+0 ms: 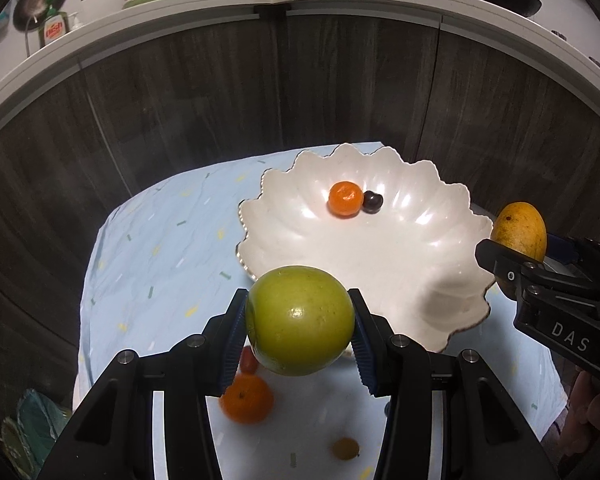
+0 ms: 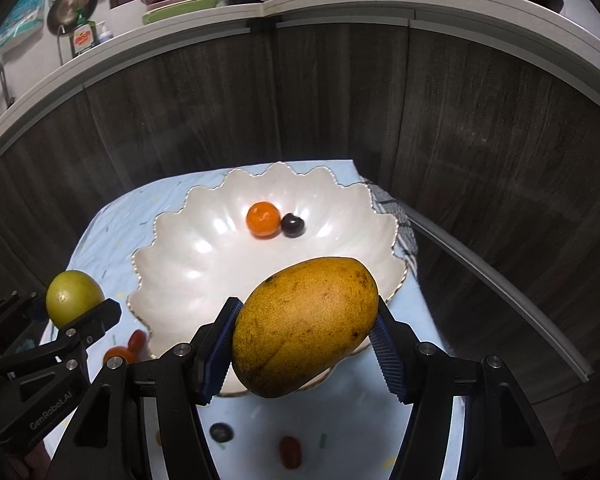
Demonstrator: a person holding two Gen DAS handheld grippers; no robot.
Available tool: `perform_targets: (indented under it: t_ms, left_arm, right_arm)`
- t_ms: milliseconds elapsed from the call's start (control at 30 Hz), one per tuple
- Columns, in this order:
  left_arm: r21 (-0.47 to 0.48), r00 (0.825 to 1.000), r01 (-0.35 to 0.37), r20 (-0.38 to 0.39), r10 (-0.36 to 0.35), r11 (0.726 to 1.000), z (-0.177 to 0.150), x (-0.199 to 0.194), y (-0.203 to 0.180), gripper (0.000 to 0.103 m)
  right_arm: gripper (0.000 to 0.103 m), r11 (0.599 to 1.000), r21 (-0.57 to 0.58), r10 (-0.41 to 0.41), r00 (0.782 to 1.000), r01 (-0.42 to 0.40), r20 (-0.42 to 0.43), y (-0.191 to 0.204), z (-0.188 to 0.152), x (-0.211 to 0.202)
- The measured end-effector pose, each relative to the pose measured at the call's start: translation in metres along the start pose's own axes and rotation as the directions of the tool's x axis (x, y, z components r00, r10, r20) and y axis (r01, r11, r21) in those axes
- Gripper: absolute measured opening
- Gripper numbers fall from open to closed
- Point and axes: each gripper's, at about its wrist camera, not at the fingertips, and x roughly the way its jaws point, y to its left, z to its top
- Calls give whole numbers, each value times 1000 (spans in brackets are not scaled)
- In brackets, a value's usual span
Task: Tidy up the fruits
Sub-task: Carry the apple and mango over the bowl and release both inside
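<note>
My left gripper (image 1: 300, 320) is shut on a green apple (image 1: 300, 320) and holds it above the near left rim of a white scalloped bowl (image 1: 380, 264). My right gripper (image 2: 305, 332) is shut on a yellow mango (image 2: 305, 326) above the bowl's (image 2: 180, 272) near rim. The bowl holds an orange tangerine (image 1: 344, 199) and a dark plum (image 1: 373, 201). The mango also shows in the left wrist view (image 1: 520, 232), and the apple in the right wrist view (image 2: 74, 298).
On the light blue tablecloth (image 1: 148, 264) in front of the bowl lie a tangerine (image 1: 247, 398), a small red fruit (image 1: 249, 362), a small yellow fruit (image 1: 345, 448), a dark fruit (image 2: 221, 432) and a red one (image 2: 290, 452). Dark wooden cabinets (image 1: 300, 88) stand behind the table.
</note>
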Motion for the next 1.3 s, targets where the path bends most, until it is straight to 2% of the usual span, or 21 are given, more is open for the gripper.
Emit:
perform_targets:
  t_ms: [333,933,1300]
  left_arm:
    - [13,1000,4,-18,-3,1000,16,24,-10,47]
    - [15,998,7,-61,-6,1000,24,56,-14,47]
    - [21,992,13,-128,-10,1000,20,67,-18,47]
  right_arm:
    - [63,1000,17,-18,1000,18,-13,-17,11,18]
    - [63,999,23,-23,999,24,-49,-25,14,42]
    - [66,998,61,6,994,0,-107,-29,7,54]
